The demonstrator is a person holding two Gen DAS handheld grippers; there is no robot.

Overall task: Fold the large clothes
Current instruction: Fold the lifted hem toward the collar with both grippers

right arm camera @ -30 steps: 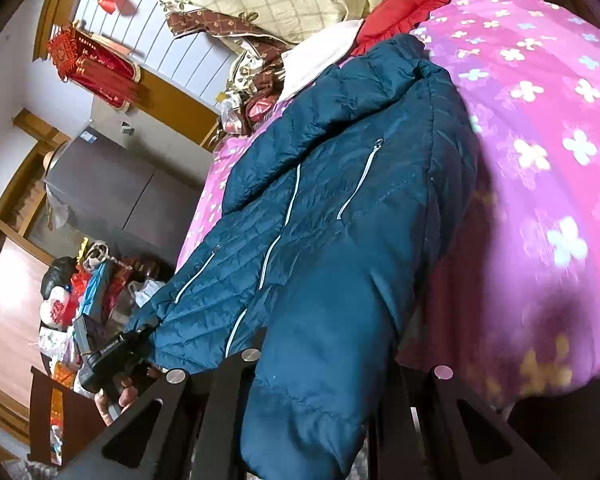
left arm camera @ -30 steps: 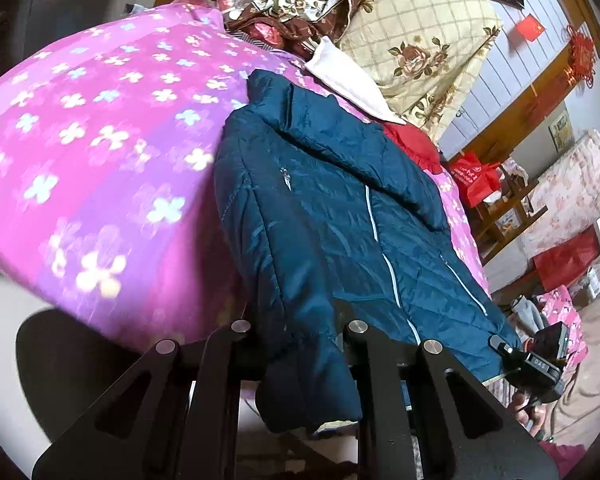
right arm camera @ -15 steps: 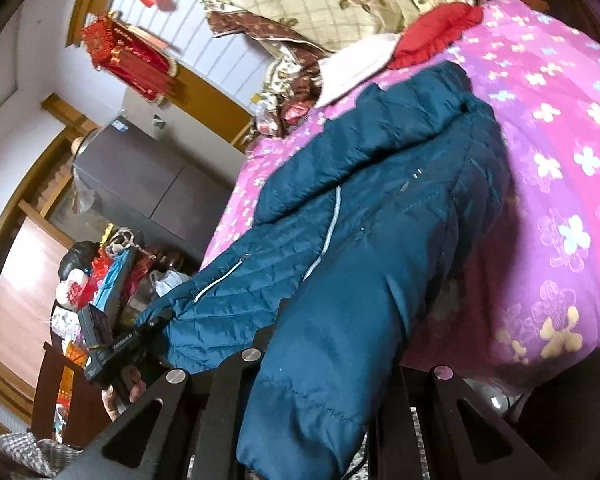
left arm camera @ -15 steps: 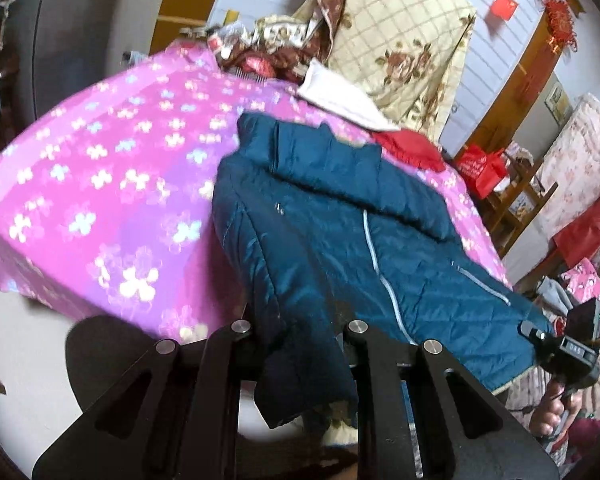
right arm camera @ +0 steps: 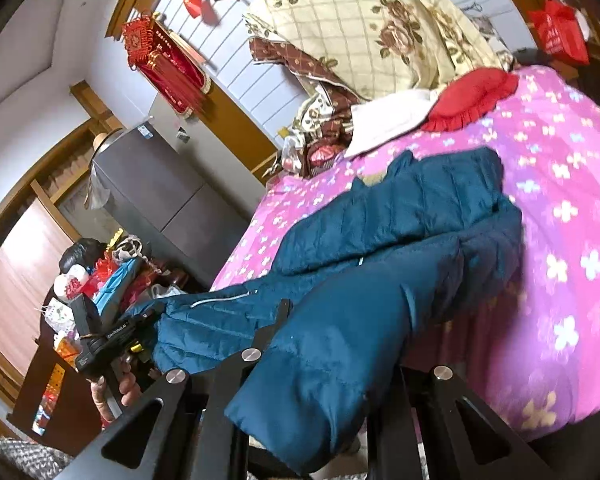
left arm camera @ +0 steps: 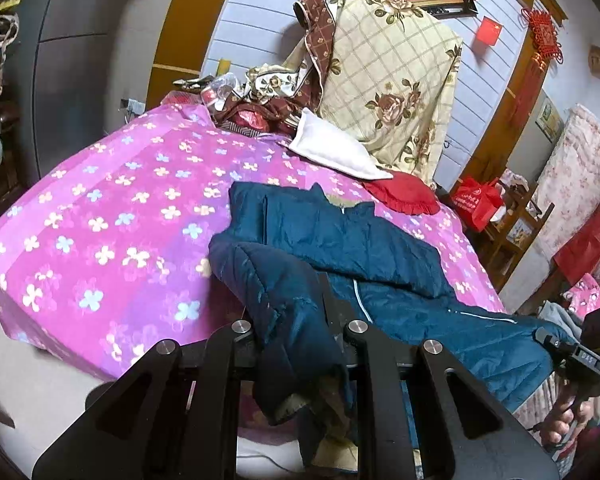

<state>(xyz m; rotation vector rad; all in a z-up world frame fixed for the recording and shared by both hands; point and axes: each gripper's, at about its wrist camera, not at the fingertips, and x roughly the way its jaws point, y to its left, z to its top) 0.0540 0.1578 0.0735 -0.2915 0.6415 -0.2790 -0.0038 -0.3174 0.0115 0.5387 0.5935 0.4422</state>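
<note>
Two grippers, left gripper [left arm camera: 300, 344] and right gripper [right arm camera: 328, 364], each pinch a bottom corner of the blue jacket [left arm camera: 352, 248], lifted off the bed [left arm camera: 100, 216]'s near edge, collar lying toward the far edge.

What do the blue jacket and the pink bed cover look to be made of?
Blue jacket: looks like quilted synthetic shell, nylon or polyester, with a slight sheen; stitched channels puff as if padded. Bed cover: thin woven printed fabric, matte, flower pattern; cotton or a blend, which one cannot be told.
</note>
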